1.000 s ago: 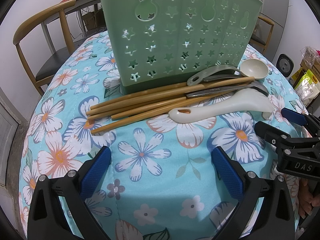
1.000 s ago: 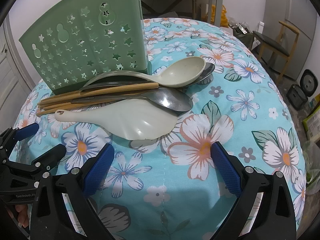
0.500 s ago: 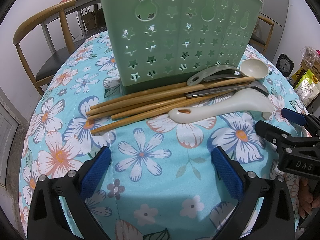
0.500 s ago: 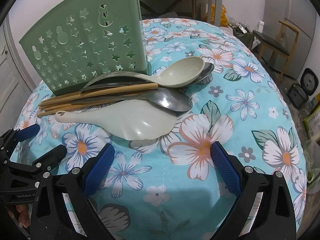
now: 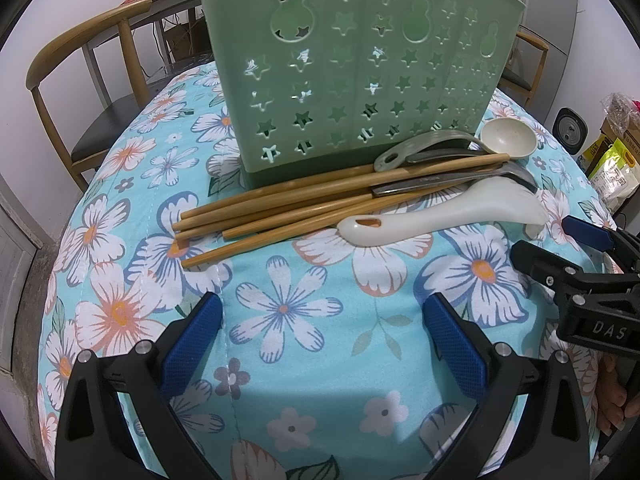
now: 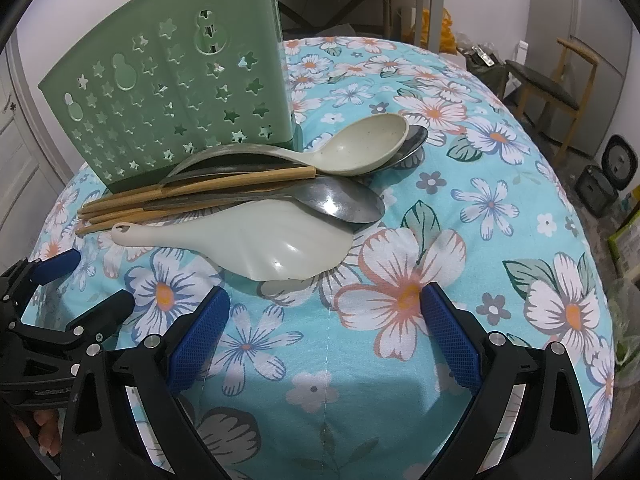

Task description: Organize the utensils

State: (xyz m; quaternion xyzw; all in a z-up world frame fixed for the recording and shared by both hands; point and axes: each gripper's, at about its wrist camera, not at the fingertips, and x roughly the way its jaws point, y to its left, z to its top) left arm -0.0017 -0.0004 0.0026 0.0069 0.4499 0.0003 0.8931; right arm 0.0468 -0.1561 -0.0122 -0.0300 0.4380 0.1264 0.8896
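A green utensil holder (image 5: 352,72) (image 6: 172,104) with star cut-outs stands upright on the floral tablecloth. Lying in front of it is a pile of utensils: several bamboo chopsticks (image 5: 280,208) (image 6: 192,192), a white rice paddle (image 5: 440,216) (image 6: 256,240), a cream soup spoon (image 5: 504,142) (image 6: 360,148) and metal spoons (image 5: 460,178) (image 6: 340,202). My left gripper (image 5: 324,332) hovers open, short of the chopstick ends. My right gripper (image 6: 324,324) is open too, just short of the paddle's blade. Each gripper shows at the side of the other's view.
The round table (image 5: 280,360) wears a turquoise flowered cloth that drops away at the edges. Wooden chairs (image 5: 80,72) (image 6: 560,80) stand around it. Bags and a small black appliance (image 5: 570,130) sit on the floor to the right.
The right gripper has crept slightly closer to the utensil pile. The left gripper and the utensils have stayed put.
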